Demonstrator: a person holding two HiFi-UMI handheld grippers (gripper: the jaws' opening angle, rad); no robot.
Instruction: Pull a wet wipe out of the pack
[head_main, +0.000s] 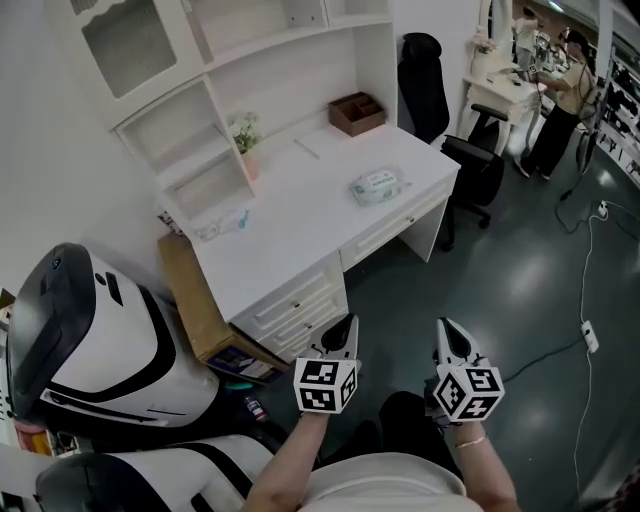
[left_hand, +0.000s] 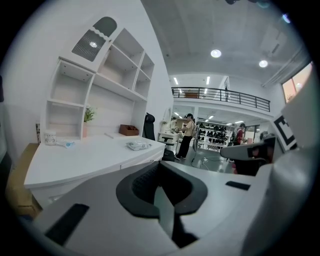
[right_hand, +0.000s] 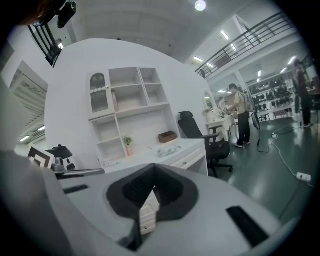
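wet wipe pack print too small to read, white machine cut off at left edge

Desk: a white desk stood ahead of you.
Back corner: a brown wooden box sat there.
Shelves: you had a small potted plant alongside.
Desk end: a black office chair stood beside.

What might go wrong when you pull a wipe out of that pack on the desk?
The wipe pack lies loose near the front edge of the desk; one tug might drag it off. The left gripper and right gripper have shut fingers; unopened, they'll just shove it.
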